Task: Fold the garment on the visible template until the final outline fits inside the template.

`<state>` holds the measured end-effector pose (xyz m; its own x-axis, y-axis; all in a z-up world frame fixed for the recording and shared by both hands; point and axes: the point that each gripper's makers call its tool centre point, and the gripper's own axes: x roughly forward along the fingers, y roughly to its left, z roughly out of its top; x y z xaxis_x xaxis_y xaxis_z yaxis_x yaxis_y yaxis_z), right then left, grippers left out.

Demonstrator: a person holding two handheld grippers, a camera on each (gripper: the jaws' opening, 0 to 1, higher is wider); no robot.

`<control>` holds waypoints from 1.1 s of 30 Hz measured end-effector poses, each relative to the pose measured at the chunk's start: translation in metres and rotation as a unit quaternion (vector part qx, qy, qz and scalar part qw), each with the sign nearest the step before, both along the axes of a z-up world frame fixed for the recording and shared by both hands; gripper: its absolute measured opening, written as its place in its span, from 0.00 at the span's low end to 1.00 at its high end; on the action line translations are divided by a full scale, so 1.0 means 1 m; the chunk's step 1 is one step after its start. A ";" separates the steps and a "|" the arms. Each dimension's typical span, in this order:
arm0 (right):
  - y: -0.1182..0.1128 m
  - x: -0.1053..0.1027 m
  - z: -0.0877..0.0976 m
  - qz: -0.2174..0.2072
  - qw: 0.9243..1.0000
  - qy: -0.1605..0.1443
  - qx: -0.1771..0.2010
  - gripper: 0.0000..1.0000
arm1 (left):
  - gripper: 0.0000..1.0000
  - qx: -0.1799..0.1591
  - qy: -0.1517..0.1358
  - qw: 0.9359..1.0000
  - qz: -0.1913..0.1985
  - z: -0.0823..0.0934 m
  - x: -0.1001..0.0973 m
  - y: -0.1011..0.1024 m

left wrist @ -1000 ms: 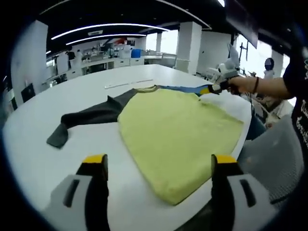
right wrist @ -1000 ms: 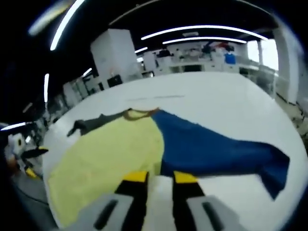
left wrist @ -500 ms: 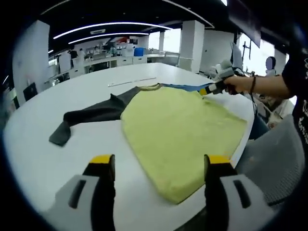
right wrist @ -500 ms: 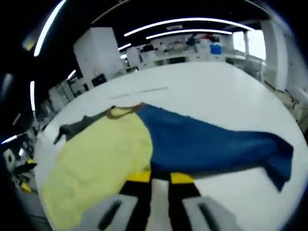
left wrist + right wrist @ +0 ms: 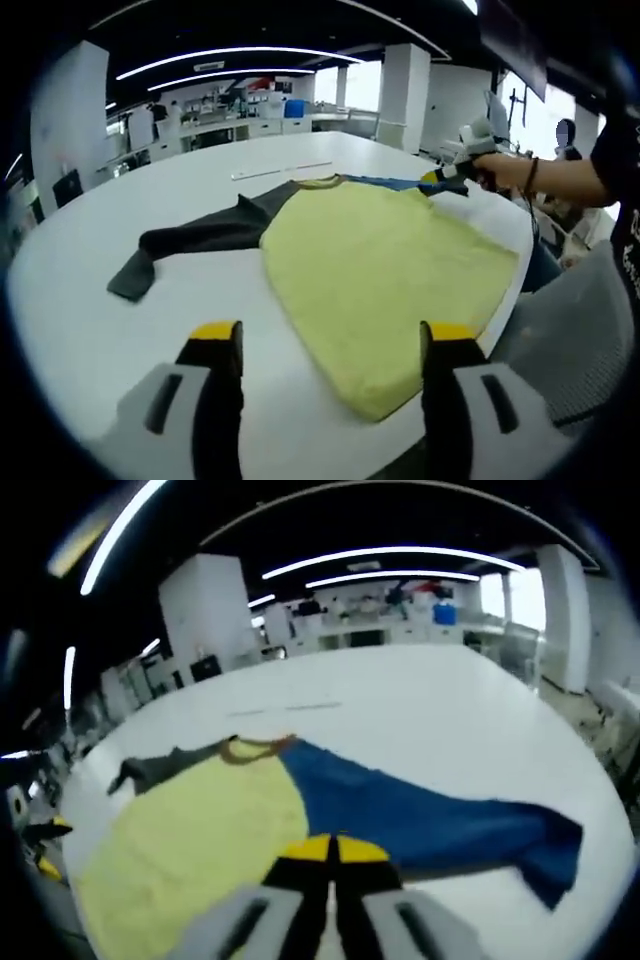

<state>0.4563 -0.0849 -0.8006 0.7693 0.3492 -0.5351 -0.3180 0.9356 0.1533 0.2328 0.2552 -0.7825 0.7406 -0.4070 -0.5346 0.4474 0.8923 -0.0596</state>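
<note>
Garment point(image 5: 385, 275) spread flat: yellow body (grey, blue sleeves).

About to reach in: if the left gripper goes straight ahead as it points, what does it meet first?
Probably the pale yellow body of the garment on the white table; its near hem lies between the open jaws, though depth is unclear.

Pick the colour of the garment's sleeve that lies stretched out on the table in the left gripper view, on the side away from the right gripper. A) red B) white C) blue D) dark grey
D: in the left gripper view the dark grey sleeve runs out from the yellow body of the garment across the white table, on the side away from the right gripper.
</note>
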 end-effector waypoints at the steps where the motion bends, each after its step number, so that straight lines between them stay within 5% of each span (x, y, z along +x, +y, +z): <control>1: -0.003 0.001 0.002 -0.001 1.000 -0.005 -0.009 0.00 | 0.69 0.000 0.000 1.000 -0.001 0.000 0.000 -0.001; 13: 0.013 -0.018 -0.024 0.025 0.997 0.066 0.014 0.01 | 0.68 -0.001 -0.004 1.000 -0.006 0.001 0.002 0.000; 17: 0.019 -0.012 -0.031 0.027 0.997 0.068 0.026 0.12 | 0.67 -0.001 -0.003 1.000 -0.007 0.000 0.001 0.001; 26: 0.023 -0.015 -0.037 0.023 0.995 0.083 0.043 0.02 | 0.65 0.004 0.003 1.000 0.001 -0.003 -0.002 0.008; 33: 0.013 -0.013 -0.024 -0.002 0.997 0.068 0.044 0.00 | 0.64 0.009 -0.001 1.000 0.001 0.000 -0.001 0.007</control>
